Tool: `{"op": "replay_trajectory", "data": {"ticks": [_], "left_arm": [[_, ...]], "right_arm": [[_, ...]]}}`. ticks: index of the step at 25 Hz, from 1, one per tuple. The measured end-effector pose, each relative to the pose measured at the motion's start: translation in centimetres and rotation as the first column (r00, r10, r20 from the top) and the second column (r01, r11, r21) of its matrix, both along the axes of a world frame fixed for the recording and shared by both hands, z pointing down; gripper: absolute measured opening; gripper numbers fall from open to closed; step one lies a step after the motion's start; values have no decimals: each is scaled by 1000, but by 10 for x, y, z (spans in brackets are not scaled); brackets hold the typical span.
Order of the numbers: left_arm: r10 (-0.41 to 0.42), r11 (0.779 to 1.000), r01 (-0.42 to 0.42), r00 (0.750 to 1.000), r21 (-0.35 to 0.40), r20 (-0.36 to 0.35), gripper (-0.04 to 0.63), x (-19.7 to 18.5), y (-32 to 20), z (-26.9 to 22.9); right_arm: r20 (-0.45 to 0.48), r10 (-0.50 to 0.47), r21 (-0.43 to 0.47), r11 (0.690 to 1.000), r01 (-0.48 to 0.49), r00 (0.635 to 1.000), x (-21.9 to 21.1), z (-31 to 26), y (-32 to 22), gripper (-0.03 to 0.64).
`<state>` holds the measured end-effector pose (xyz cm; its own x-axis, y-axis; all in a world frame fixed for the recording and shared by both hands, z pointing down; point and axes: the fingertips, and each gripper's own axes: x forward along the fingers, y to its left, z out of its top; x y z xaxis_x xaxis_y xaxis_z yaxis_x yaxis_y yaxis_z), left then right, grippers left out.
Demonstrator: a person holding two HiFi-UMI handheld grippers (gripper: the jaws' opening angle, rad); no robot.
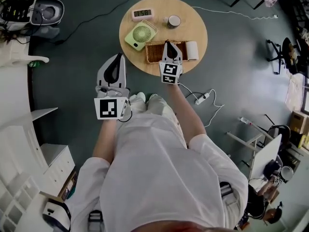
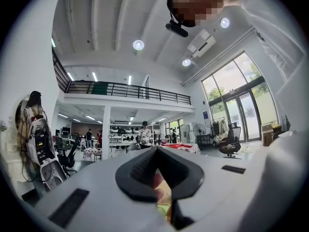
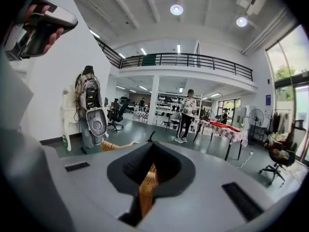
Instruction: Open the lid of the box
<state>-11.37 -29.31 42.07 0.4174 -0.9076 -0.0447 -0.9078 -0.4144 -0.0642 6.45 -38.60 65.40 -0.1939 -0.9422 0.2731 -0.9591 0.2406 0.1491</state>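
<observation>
A woven wicker box [image 1: 155,52] stands on the round wooden table [image 1: 193,21], at the side nearest me. My right gripper [image 1: 169,44] reaches over the box, its tips near the far rim. Its jaws are shut, tips together [image 3: 153,144]. Wicker [image 3: 146,190] shows through the slot behind them, and I cannot tell whether any of it is pinched. My left gripper [image 1: 117,57] hangs over the floor left of the table with its jaws shut [image 2: 155,150] on nothing I can see.
On the table lie a pink digital clock [image 1: 142,14], a green fan [image 1: 141,35], a small round grey object [image 1: 174,21] and a white roll [image 1: 192,50]. Cables and a power strip [image 1: 202,98] trail on the floor. White shelving [image 1: 19,129] stands at the left.
</observation>
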Motion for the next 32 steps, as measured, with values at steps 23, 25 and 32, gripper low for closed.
{"op": "replay_trajectory", "data": {"ticks": [23,25,32], "left_arm": [[25,999,-22,998,47,-55,-6,10,-1,-29],[30,999,-27,998,44,-61,-6,9,3,-32],[59,997,-55,996,61,-64,-6,-11,27,-50]], "right_arm": [[236,-54,5,999,54,970,5,-53,-19,210],[225,-29,29,999,23,974,11,-79,4,209],[141,-48,232,973,14,989,-6,-200,108,-2]]}}
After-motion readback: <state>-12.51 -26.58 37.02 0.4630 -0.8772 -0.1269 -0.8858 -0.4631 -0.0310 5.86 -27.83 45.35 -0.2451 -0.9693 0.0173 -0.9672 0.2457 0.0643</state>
